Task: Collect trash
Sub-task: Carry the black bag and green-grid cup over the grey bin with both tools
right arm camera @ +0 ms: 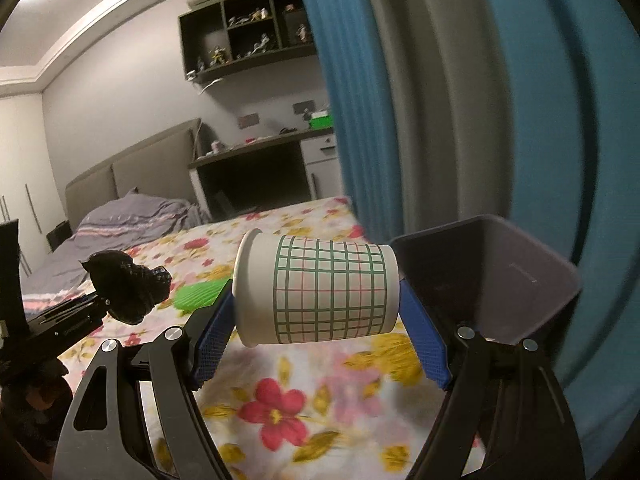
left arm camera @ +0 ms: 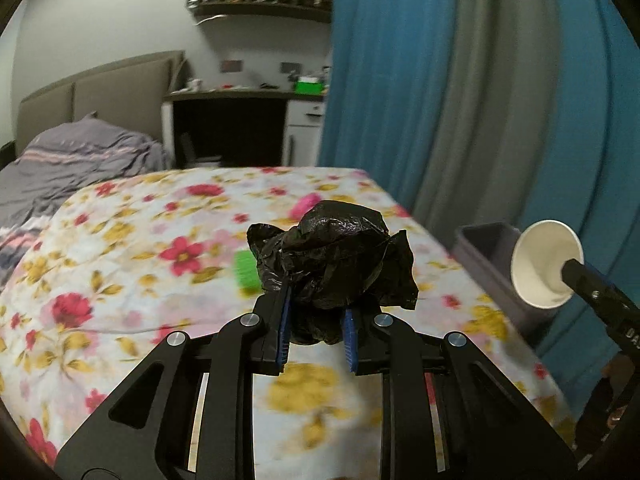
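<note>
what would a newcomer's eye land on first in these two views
Probably the crumpled black plastic bag clamped in the left gripper above the flowered bedspread. Next, the paper cup with a green grid print, held sideways between the right gripper's blue pads. Just beyond the cup, beside the bed, stands a dark open bin by the blue curtain.

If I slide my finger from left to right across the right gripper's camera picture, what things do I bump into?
crumpled black bag → green thing on the bed → checked paper cup → grey bin → blue curtain
</note>
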The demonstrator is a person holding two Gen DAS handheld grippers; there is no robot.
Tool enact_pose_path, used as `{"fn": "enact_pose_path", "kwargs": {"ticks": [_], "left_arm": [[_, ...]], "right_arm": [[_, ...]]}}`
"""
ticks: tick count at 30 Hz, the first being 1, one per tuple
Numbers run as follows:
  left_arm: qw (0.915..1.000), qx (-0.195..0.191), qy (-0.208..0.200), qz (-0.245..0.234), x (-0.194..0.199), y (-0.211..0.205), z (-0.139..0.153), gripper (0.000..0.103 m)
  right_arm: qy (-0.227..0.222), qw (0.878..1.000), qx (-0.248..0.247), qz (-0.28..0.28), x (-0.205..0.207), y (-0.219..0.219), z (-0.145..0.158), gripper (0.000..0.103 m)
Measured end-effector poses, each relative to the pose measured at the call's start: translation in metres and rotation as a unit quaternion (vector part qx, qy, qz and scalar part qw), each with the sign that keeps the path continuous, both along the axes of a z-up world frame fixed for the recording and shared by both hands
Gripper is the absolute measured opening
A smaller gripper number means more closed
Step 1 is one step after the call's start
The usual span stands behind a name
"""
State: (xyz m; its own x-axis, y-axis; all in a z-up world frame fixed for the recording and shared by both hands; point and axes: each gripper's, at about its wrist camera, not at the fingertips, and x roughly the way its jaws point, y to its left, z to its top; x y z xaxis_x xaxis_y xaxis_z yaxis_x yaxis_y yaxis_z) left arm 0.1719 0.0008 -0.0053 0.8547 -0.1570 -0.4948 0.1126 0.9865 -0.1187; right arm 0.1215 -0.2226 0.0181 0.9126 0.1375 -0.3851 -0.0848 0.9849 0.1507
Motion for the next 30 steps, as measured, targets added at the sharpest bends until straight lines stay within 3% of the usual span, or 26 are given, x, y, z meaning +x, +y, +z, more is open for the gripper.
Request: {"fn": "enact_pose_path", "kwargs": {"ticks": [13,30], "left_arm": [[0.9949,0.006,-0.012,-0.1,0.009,-0.111,0.006,0.02],[0.9845,0.0,0.011,-0.175,0.042,-0.197,-0.013,0.02]], "right_arm": [[-0.02,0.998,0.005,-0.059,-0.011,-0.066,0.006,0.076],[-0.026,0.993,0.009,-0.115,-0.005,-0.119,0.0,0.076]]}}
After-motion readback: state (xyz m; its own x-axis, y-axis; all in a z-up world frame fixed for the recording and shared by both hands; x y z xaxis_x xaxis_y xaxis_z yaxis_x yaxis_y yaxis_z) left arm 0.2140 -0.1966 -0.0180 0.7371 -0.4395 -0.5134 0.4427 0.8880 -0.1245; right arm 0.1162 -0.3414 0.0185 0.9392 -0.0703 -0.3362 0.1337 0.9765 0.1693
